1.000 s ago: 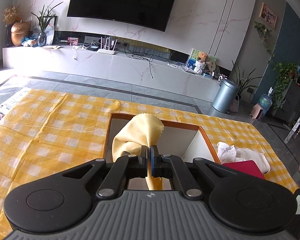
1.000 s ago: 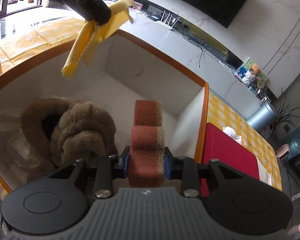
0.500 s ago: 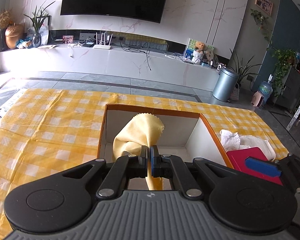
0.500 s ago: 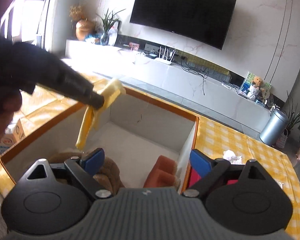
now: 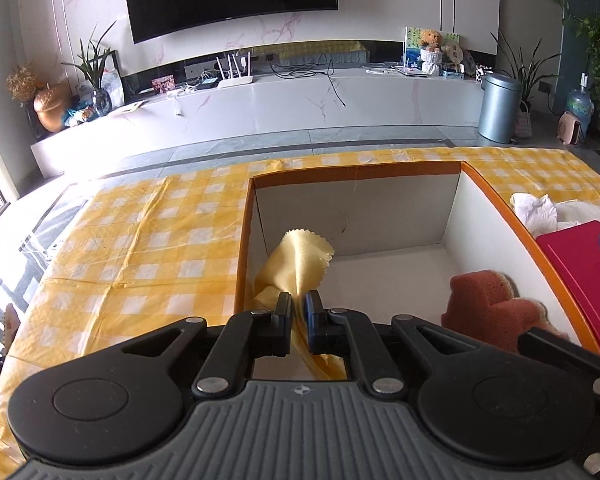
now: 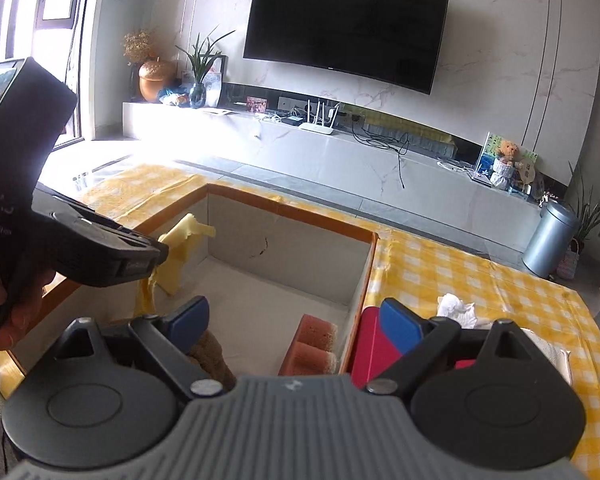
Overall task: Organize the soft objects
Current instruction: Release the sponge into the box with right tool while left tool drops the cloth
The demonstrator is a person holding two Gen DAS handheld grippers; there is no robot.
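Between the left gripper (image 5: 298, 312) jaws hangs a yellow cloth (image 5: 300, 256); jaws are opening, a narrow gap shows, cloth still threaded between the pads, whether they still press it I cannot tell. Cloth fans up toward 12 o'clock and trails down at 6 o'clock, inside the orange-rimmed box (image 5: 356, 171), near its left wall. At 3 o'clock from the jaws, an orange sponge (image 5: 484, 304) lies on the box floor against the right wall. Past that wall at 3 o'clock: a red pad (image 5: 576, 264), white tissue (image 5: 534, 208) at 2 o'clock, all on the yellow checked tablecloth (image 5: 140, 248).

Right gripper (image 6: 294, 326) jaws released, spread wide, nothing between them. Just beyond at 12 o'clock sits the sponge in the box; brown plush (image 6: 212, 356) at 9 o'clock by the left pad. Left gripper body enters at 9–10 o'clock with the cloth draped from it, a hand (image 6: 8, 300) on its grip. Red pad at 3 o'clock, tissue at 2 o'clock.
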